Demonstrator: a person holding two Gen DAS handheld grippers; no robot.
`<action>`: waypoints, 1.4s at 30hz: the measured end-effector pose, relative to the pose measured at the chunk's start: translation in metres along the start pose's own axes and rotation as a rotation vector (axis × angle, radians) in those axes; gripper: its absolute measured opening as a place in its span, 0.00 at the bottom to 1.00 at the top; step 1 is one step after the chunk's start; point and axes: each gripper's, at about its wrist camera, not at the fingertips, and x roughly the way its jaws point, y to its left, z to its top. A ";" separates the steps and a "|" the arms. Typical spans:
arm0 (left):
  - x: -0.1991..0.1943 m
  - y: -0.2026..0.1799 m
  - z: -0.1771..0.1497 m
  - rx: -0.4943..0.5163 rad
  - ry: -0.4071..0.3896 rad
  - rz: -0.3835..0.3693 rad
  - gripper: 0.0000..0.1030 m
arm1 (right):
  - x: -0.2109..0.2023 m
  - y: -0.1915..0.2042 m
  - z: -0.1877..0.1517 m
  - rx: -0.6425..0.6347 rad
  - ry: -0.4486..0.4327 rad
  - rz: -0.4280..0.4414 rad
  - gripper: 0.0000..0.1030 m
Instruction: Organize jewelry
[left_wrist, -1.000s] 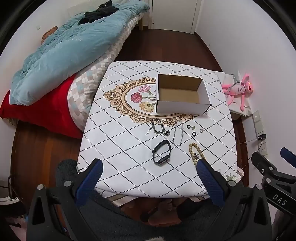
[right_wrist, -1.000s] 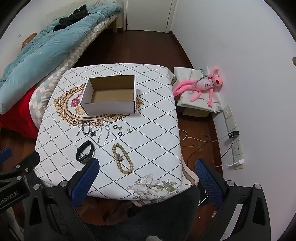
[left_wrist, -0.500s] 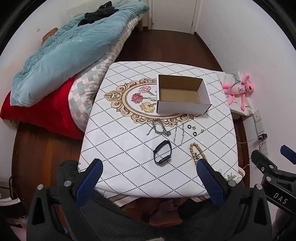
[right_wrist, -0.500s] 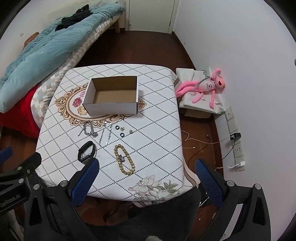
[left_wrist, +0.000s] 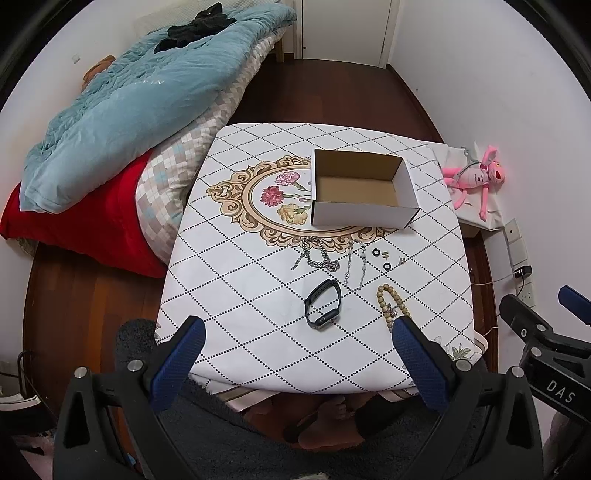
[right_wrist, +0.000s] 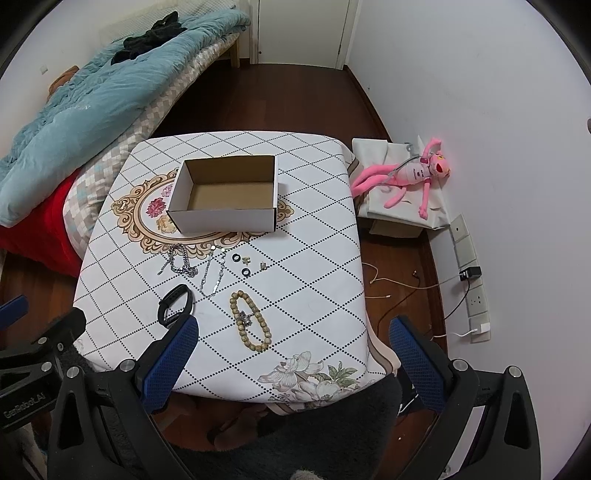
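Observation:
An open, empty white cardboard box (left_wrist: 364, 194) (right_wrist: 225, 195) stands on the table. In front of it lie a silver chain (left_wrist: 319, 258) (right_wrist: 181, 264), a thin silver bracelet (left_wrist: 356, 267) (right_wrist: 214, 275), two black rings (left_wrist: 382, 260) (right_wrist: 240, 264), small earrings (right_wrist: 255, 262), a black watch band (left_wrist: 323, 308) (right_wrist: 175, 304) and a wooden bead bracelet (left_wrist: 389, 302) (right_wrist: 251, 325). My left gripper (left_wrist: 295, 354) is open and empty, high above the near table edge. My right gripper (right_wrist: 291, 354) is open and empty, likewise above the near edge.
The table has a white diamond-pattern cloth (left_wrist: 240, 295) (right_wrist: 314, 258). A bed with a blue duvet (left_wrist: 129, 96) borders its left side. A pink plush toy (right_wrist: 410, 177) lies on a bag at the right, by wall sockets and cables (right_wrist: 469, 280).
Both grippers have drifted slightly, so the table sits a little farther in view. Nothing on the table has moved and both grippers stay open.

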 end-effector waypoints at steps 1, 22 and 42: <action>0.000 0.000 0.000 0.001 0.000 0.001 1.00 | 0.000 0.000 0.000 0.000 0.001 0.000 1.00; -0.005 -0.001 0.001 0.003 -0.014 -0.002 1.00 | -0.004 0.001 0.006 -0.003 -0.005 -0.001 1.00; -0.008 0.000 0.002 0.001 -0.020 -0.002 1.00 | -0.005 0.002 0.005 -0.003 -0.007 0.001 1.00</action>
